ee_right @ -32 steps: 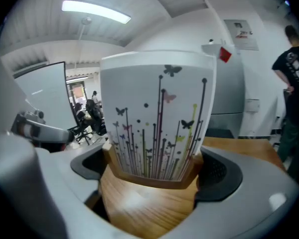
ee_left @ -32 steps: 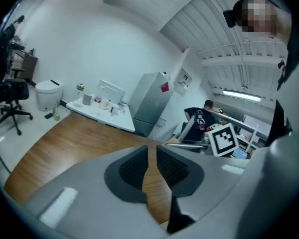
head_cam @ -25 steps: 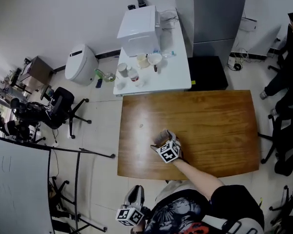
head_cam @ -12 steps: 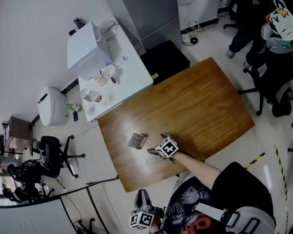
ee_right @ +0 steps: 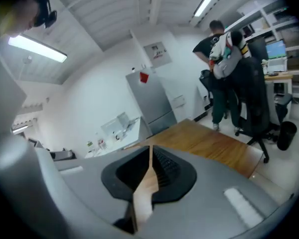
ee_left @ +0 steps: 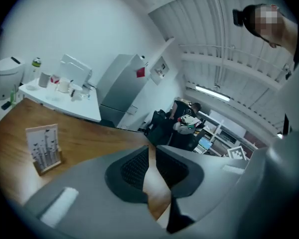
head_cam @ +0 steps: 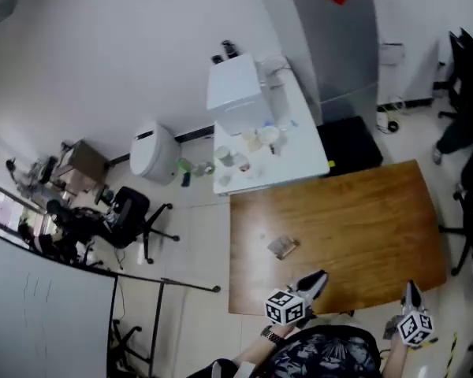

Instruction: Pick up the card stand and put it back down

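The card stand point(head_cam: 282, 247) is a small card in a wooden base. It rests on the wooden table point(head_cam: 355, 211) towards its left side, apart from both grippers. In the left gripper view the card stand point(ee_left: 44, 146) is upright at the left, well away from the jaws. My left gripper point(head_cam: 319, 276) hovers at the table's near edge, shut with nothing in it point(ee_left: 150, 151). My right gripper point(head_cam: 410, 287) is at the near right corner, also shut and empty point(ee_right: 150, 151).
A white side table point(head_cam: 299, 160) with a white box point(head_cam: 236, 93) and cups touches the far left of the wooden table. A grey cabinet point(head_cam: 331, 38) stands behind. An office chair point(head_cam: 122, 211) and white bin point(head_cam: 154, 152) are left. A person point(ee_right: 219, 59) stands by chairs.
The right gripper has left the card stand on the table and pulled back to the near edge, jaws closing. The left gripper has come up beside it. The head view swung.
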{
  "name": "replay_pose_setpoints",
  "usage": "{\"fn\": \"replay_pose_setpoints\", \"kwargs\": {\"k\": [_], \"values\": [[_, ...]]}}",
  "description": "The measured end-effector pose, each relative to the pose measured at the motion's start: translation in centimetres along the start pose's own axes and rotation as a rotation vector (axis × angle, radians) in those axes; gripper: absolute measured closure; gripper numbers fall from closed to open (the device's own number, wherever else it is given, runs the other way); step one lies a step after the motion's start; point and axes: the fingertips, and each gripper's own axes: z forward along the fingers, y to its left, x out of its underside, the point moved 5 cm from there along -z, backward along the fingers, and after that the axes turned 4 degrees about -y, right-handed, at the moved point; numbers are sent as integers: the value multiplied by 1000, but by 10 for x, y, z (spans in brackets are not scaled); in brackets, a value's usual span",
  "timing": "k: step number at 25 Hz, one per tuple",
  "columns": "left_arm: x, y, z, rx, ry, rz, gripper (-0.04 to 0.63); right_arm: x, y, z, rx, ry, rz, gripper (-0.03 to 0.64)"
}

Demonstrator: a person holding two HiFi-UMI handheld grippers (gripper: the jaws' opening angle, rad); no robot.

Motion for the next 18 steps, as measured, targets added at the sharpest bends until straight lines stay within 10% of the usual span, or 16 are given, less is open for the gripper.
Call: {"fn": "replay_pose_setpoints", "kwargs": {"k": [4, 18], "values": [[-17, -2, -3, 123, 48, 60, 551, -3, 50, 8, 2, -131, 0, 624], [-27, 5, -34, 5, -100, 18, 552, -55, 138, 67, -272, -85, -173, 627]]}}
